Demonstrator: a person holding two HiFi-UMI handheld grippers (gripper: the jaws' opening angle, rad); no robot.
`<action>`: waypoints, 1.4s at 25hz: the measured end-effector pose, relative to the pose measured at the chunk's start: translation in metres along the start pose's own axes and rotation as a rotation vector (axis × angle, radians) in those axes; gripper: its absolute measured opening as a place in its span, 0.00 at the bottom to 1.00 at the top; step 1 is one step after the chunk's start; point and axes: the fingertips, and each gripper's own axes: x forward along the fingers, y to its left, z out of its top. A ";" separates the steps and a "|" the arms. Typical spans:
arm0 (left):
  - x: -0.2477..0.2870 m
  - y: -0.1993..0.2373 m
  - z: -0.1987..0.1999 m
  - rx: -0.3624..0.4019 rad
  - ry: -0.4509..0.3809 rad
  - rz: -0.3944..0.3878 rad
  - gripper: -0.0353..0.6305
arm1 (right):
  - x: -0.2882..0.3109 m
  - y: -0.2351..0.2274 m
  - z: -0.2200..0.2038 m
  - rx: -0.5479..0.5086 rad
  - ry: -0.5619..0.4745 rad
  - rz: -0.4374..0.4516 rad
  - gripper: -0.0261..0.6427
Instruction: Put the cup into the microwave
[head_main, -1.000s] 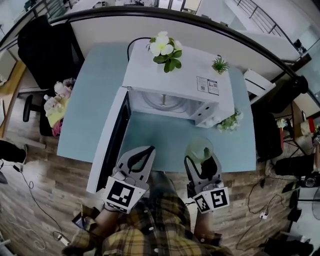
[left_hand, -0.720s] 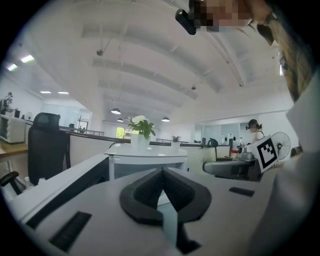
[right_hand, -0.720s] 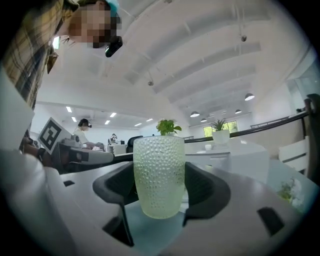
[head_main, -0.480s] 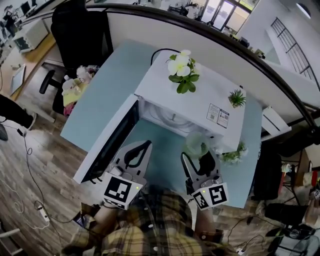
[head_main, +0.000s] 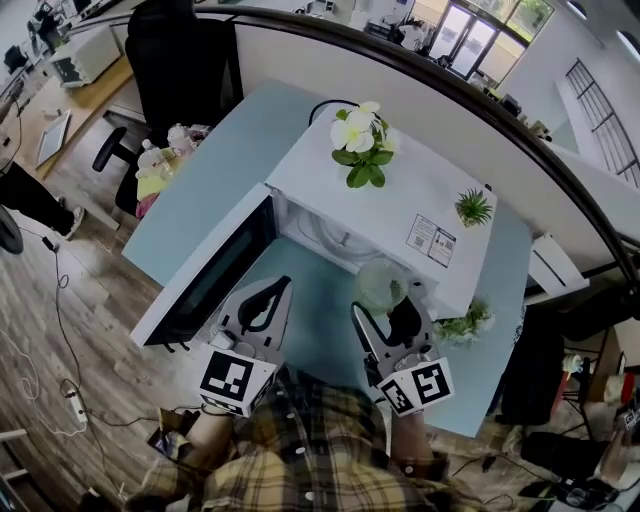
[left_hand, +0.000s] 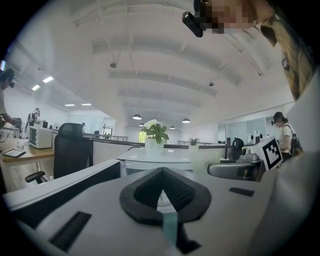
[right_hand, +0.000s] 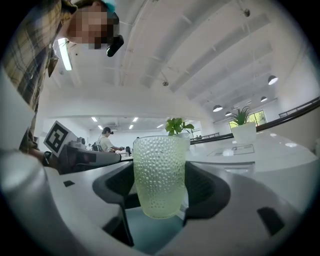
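A pale green dimpled glass cup (head_main: 381, 284) stands upright between the jaws of my right gripper (head_main: 385, 303), which is shut on it. In the right gripper view the cup (right_hand: 160, 175) fills the middle, gripped by its lower half. It hangs just in front of the white microwave (head_main: 410, 205), near the right end of the open cavity (head_main: 325, 233). The microwave door (head_main: 205, 275) swings out to the left. My left gripper (head_main: 270, 293) is beside the door, shut with nothing in it; its tips (left_hand: 161, 172) meet. The cup (left_hand: 204, 161) also shows in the left gripper view.
A potted white flower (head_main: 360, 140) and a small green plant (head_main: 472, 207) stand on the microwave's top. Another plant (head_main: 465, 322) sits on the teal table (head_main: 210, 180) right of the microwave. A black chair (head_main: 175, 50) and soft toys (head_main: 160, 165) are at the left.
My right gripper has carried the cup forward, from over the table's front edge up to the microwave's front. The left gripper moved forward alongside it. The head view shifted.
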 end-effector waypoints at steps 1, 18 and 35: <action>-0.001 -0.001 -0.001 -0.002 0.002 0.006 0.04 | 0.001 0.002 -0.001 0.002 0.000 0.010 0.51; -0.002 0.005 -0.018 -0.041 0.043 0.008 0.04 | 0.017 0.006 -0.017 0.003 0.035 0.018 0.51; 0.012 0.006 -0.049 -0.084 0.101 -0.029 0.04 | 0.040 -0.004 -0.057 -0.033 0.025 -0.045 0.51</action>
